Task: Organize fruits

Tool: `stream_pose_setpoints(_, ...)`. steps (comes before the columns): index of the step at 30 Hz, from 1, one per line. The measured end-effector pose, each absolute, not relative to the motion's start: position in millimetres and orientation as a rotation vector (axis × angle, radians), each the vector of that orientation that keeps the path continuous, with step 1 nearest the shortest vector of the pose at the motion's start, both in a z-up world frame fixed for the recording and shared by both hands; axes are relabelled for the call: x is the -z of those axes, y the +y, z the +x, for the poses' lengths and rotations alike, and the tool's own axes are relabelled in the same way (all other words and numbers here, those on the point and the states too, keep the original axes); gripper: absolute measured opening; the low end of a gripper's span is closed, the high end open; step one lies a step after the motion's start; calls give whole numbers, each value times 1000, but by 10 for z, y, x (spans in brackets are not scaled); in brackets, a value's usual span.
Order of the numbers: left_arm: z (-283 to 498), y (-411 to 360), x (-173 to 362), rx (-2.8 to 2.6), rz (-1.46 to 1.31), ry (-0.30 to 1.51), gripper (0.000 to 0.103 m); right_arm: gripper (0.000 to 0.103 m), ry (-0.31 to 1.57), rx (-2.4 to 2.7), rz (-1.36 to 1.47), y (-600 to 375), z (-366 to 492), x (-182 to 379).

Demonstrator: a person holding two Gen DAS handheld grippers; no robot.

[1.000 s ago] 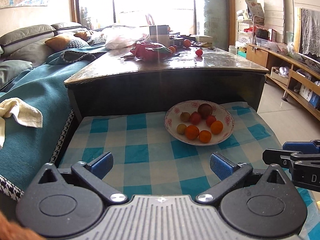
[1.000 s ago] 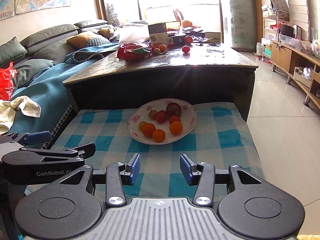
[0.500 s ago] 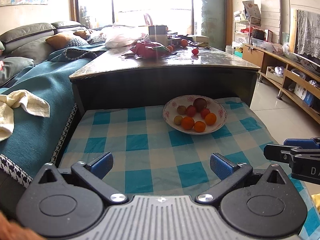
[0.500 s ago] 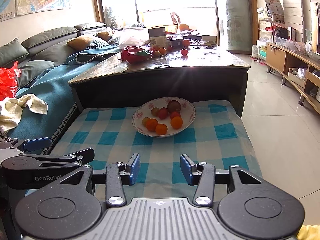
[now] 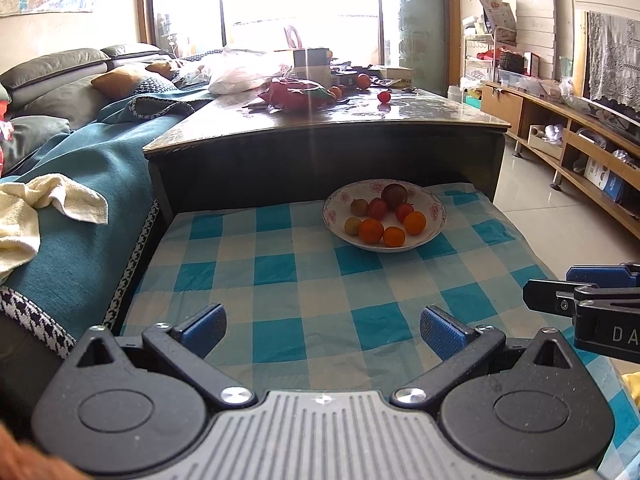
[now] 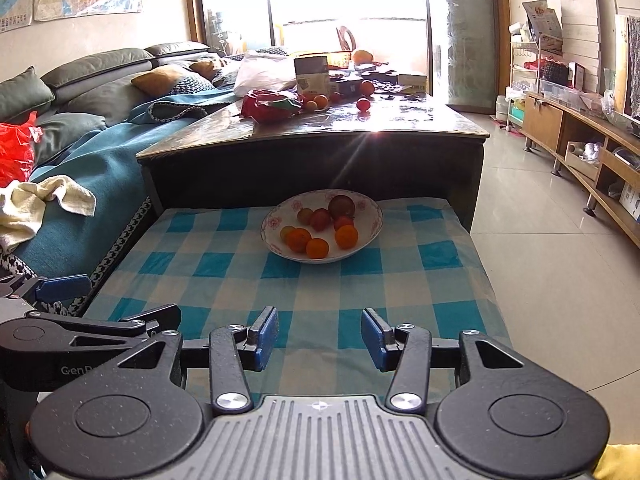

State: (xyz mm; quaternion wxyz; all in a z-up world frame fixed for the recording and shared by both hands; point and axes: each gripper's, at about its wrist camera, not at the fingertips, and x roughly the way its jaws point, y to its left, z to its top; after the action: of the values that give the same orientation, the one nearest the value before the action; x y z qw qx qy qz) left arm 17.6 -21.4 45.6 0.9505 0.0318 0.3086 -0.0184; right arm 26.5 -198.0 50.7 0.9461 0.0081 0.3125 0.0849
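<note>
A white flowered plate (image 5: 437, 209) (image 6: 372, 210) with several small fruits, orange, red, yellowish and one dark, sits on the blue checked cloth (image 5: 304, 296) (image 6: 224, 272). My left gripper (image 5: 322, 330) is open and empty, over the near part of the cloth, well short of the plate. My right gripper (image 6: 319, 338) is open and empty, also well short of the plate. More loose fruits (image 5: 383, 97) (image 6: 363, 104) lie on the dark coffee table behind.
The dark coffee table (image 5: 400, 120) stands right behind the plate, with a red bag (image 5: 294, 94), a white bag and boxes on it. A teal-covered sofa (image 5: 80, 184) with a cream towel lies left. Tiled floor and a wooden shelf unit (image 5: 580, 148) lie right.
Both grippers have pulled back from the plate and risen slightly; the plate looks smaller and farther. Both stay open and empty.
</note>
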Motion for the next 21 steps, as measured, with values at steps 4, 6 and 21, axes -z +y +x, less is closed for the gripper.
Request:
stream_pose_setpoints(4, 124, -226, -446, 46, 73, 624, 103, 41, 639, -169, 13, -1978, 204, -498)
stream_pose_setpoints(6, 108, -230, -443, 49, 77, 625, 103, 41, 639, -167, 12, -1981, 175, -496)
stream_pose_setpoints(21, -42, -276, -429, 68, 97, 624, 103, 41, 649, -158, 19, -2007, -14, -478)
